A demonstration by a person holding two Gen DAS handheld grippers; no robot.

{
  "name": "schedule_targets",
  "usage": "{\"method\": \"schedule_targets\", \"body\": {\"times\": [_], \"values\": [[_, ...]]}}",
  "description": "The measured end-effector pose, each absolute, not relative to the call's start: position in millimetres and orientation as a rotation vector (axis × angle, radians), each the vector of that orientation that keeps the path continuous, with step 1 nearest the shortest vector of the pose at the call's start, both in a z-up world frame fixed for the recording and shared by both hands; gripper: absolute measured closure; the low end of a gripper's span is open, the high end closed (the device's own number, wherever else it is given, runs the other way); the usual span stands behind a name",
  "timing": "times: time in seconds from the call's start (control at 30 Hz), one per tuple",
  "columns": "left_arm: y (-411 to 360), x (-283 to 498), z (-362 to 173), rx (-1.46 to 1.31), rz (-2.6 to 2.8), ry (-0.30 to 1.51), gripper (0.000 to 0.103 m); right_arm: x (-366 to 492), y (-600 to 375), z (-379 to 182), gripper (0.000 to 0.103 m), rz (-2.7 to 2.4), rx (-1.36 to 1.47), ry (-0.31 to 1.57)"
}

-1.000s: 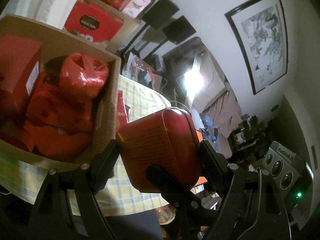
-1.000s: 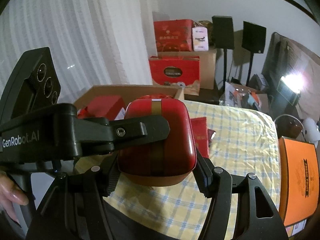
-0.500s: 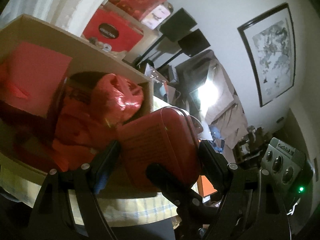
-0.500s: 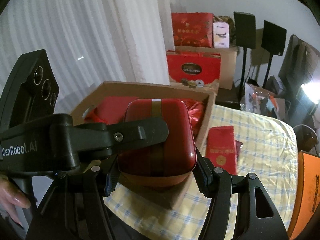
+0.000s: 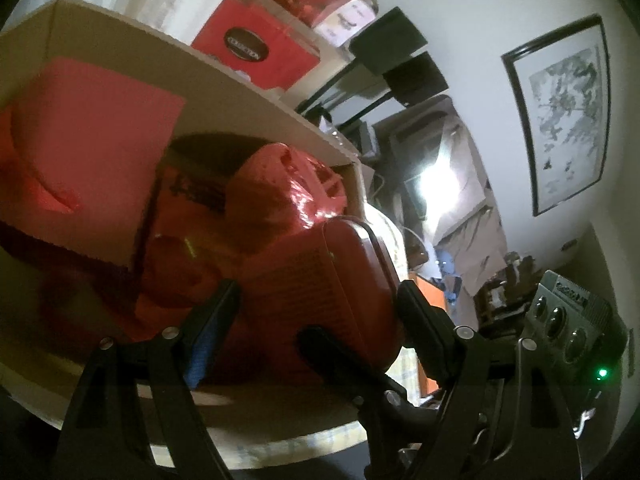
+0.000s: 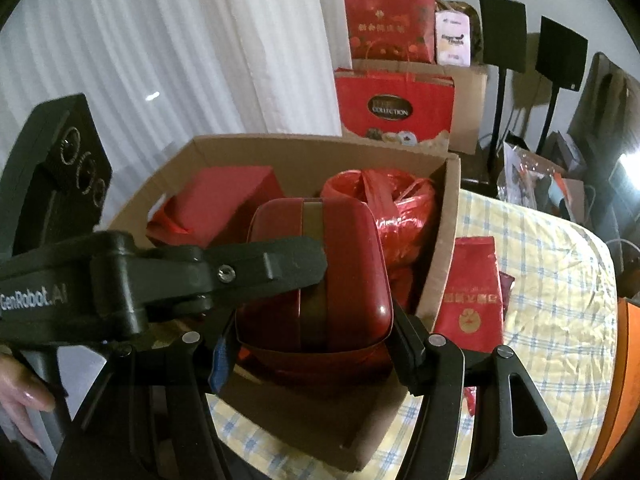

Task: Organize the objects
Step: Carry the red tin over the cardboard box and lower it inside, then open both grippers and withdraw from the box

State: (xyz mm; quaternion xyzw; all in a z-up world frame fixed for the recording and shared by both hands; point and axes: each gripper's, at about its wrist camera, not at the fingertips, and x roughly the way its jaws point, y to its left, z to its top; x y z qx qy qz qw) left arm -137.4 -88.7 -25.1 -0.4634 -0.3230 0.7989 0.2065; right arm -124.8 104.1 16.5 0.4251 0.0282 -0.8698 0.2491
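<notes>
Both grippers clamp the red tin (image 6: 316, 276): the right gripper (image 6: 310, 340) on its sides, the left gripper (image 5: 316, 320) across it, holding it over the cardboard box (image 6: 444, 216). The step in hand looks like stowing the tin; next it needs lowering into free space. Beyond, at 12 o'clock, a red bag (image 6: 384, 200) and red carton (image 6: 228, 200) crowd the box. A red packet (image 6: 472, 292) lies outside at 3 o'clock.

We see a dark red tin (image 6: 320, 276) with an olive band. The brown cardboard box (image 6: 436, 264) holds a glossy red bag (image 6: 384, 200); the tablecloth (image 6: 552, 292) is yellow-and-blue check.
</notes>
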Motion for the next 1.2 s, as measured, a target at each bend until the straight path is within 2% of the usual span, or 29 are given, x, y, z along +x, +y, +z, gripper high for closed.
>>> {"method": "schedule_targets", "body": {"times": [0.67, 1.03, 1.2], "values": [[-112, -126, -23, -1.277, 2.378, -0.836, 0.023, -128, 73, -11, 0.038, -2.422, 1.176, 0.397], [-116, -119, -19, -1.276, 2.389, -0.816, 0.021, -123, 80, -5, 0.038, -2.381, 1.209, 0.344], [-117, -115, -13, -1.265, 2.410, -0.797, 0.016, -112, 90, 8, 0.037, -2.389, 1.177, 0.286]]}}
